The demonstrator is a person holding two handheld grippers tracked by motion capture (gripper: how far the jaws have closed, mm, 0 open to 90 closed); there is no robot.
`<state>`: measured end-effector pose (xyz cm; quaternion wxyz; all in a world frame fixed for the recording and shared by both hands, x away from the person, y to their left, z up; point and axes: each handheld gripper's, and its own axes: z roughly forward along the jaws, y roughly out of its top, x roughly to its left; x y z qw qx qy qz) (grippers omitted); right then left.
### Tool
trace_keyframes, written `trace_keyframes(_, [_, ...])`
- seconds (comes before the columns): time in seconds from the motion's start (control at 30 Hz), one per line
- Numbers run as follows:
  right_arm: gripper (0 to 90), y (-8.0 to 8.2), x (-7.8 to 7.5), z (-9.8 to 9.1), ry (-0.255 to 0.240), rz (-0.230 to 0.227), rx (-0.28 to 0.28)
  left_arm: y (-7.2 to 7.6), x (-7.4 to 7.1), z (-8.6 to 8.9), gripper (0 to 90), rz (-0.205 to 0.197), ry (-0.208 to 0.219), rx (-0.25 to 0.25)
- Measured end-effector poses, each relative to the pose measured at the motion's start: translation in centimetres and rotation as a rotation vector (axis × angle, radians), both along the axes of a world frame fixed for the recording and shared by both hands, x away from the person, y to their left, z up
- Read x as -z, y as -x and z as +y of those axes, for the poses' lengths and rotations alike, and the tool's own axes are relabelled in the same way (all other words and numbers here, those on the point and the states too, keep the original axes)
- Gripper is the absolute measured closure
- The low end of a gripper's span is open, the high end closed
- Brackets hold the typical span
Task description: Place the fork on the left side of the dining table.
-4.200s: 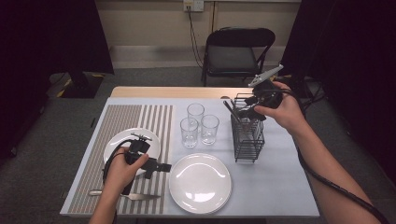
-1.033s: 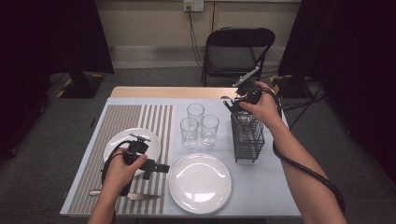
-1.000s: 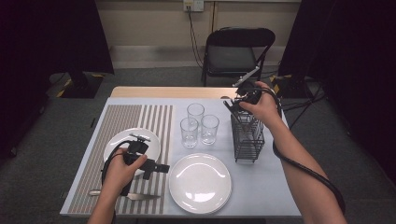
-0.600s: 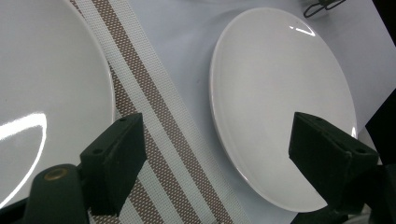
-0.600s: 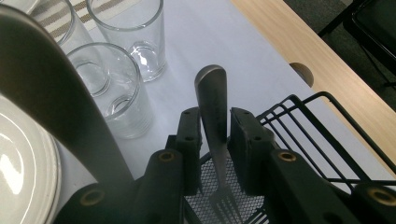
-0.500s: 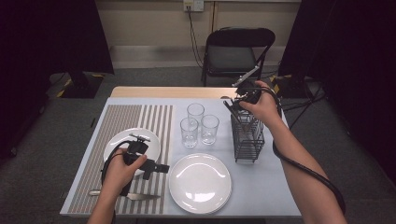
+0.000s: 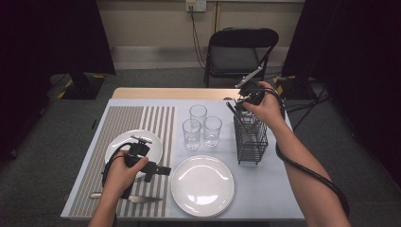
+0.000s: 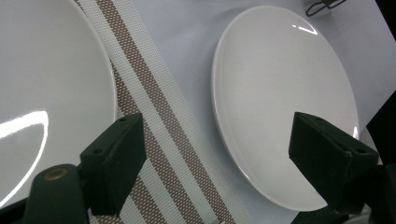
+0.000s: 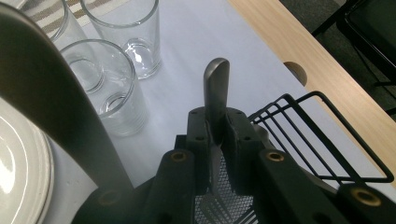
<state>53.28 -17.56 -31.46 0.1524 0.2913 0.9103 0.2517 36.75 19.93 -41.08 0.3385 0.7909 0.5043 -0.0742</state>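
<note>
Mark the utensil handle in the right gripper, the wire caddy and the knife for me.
utensil handle [image 9: 216, 88], right gripper view, its rounded metal end.
wire caddy [image 7: 252, 142], high view, its front wall.
knife [image 7: 142, 199], high view, its blade.

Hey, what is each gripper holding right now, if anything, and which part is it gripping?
The right gripper pinches a metal utensil by its handle, over the wire caddy. The left gripper is open, holding nothing.
</note>
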Motion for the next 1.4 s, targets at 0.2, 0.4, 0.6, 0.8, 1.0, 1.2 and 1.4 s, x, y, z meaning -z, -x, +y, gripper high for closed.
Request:
trace_keyframes(0.2, [83.7, 0.1, -0.2, -0.3, -0.010, -0.014, 0.021, 0.0, 0.0, -0.1, 18.8, 0.000, -0.005, 0.000])
trace_keyframes(0.4, [87.1, 0.2, -0.5, -1.0, -0.035, -0.025, 0.051, 0.0, 0.0, 0.0, 18.8, 0.002, -0.013, 0.006])
trace_keyframes(0.6, [88.0, 0.3, -0.8, -1.9, -0.059, -0.034, 0.073, 0.0, 0.1, 0.0, 18.8, 0.009, 0.000, 0.000])
trace_keyframes(0.8, [88.1, 0.5, -1.3, -2.4, -0.089, -0.064, 0.092, 0.0, 0.1, 0.0, 18.8, 0.004, -0.001, -0.006])
trace_keyframes(1.0, [88.1, 0.7, -2.0, -2.7, -0.116, -0.072, 0.099, -0.1, 0.2, 0.0, 18.8, 0.005, -0.006, -0.003])
trace_keyframes(1.2, [88.1, 1.0, -2.8, -3.1, -0.146, -0.092, 0.108, 0.0, 0.1, 0.0, 18.8, 0.004, -0.004, -0.005])
trace_keyframes(1.4, [88.1, 1.3, -3.9, -3.4, -0.162, -0.105, 0.102, 0.0, 0.0, 0.1, 18.8, -0.001, -0.006, -0.002])
